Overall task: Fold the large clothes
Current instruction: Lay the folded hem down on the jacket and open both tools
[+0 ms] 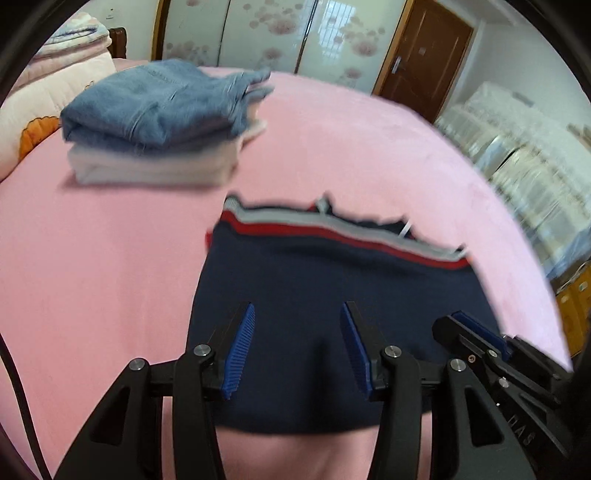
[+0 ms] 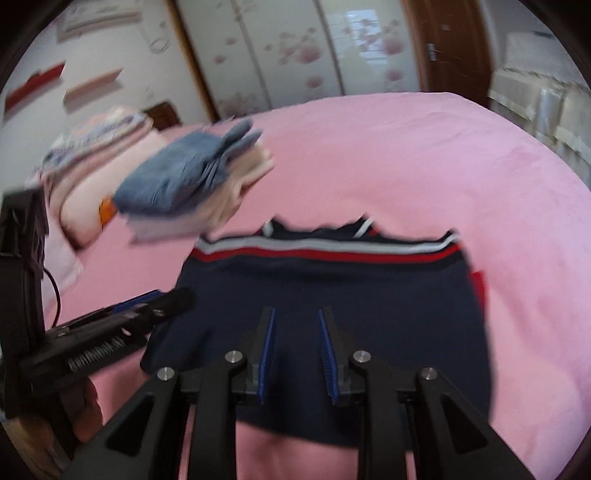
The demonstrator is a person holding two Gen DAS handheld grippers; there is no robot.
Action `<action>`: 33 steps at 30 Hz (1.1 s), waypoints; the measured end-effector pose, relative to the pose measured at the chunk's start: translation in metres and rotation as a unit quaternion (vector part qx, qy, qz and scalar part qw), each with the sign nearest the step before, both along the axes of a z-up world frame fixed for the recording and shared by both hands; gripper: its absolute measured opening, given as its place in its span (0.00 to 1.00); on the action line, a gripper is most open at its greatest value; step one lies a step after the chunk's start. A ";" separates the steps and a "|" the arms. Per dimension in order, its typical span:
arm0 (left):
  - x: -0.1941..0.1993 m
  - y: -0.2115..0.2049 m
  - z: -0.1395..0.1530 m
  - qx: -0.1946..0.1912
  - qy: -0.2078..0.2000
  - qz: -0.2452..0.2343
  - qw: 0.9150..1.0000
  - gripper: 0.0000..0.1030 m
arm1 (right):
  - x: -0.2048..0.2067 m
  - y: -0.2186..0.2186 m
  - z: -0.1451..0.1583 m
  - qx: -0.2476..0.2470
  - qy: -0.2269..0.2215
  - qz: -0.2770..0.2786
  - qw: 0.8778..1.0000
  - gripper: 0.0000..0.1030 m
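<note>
Bed with pink cover carries folded navy garment near front edge, folded stack behind; floral wardrobe beyond. Left gripper and right gripper both released above garment

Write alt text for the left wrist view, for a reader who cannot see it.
The left gripper, open and empty, hovers over a folded navy garment with red and grey stripes, lying on a pink bed. The right gripper reaches in from the right at the garment's edge. Behind, folded jeans top a stack of pale clothes.
</note>
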State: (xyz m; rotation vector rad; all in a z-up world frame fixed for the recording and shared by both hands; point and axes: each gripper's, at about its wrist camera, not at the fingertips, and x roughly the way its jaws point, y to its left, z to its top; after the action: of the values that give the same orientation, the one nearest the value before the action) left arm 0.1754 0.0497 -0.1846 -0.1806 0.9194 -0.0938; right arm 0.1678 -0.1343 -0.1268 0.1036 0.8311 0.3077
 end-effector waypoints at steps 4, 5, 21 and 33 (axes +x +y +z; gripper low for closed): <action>-0.011 0.022 -0.027 0.009 0.019 0.016 1.000 0.34 | -0.008 -0.010 -0.029 -0.045 0.022 -0.007 0.999 0.14; -0.014 0.030 -0.029 0.002 0.017 0.016 1.000 0.32 | -0.011 -0.019 -0.032 -0.037 0.024 -0.012 0.999 0.09; -0.018 0.059 -0.032 -0.022 0.050 0.049 0.997 0.40 | -0.034 -0.078 -0.038 -0.045 0.039 -0.099 0.993 0.03; -0.033 0.053 0.020 0.015 0.049 0.051 0.997 0.73 | -0.048 -0.077 -0.016 -0.044 0.058 -0.125 0.989 0.29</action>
State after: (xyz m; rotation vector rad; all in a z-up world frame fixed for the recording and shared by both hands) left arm 0.1421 0.1025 -0.1646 -0.2056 1.0070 0.0239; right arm 0.1203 -0.2114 -0.1426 0.1432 0.9359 0.0282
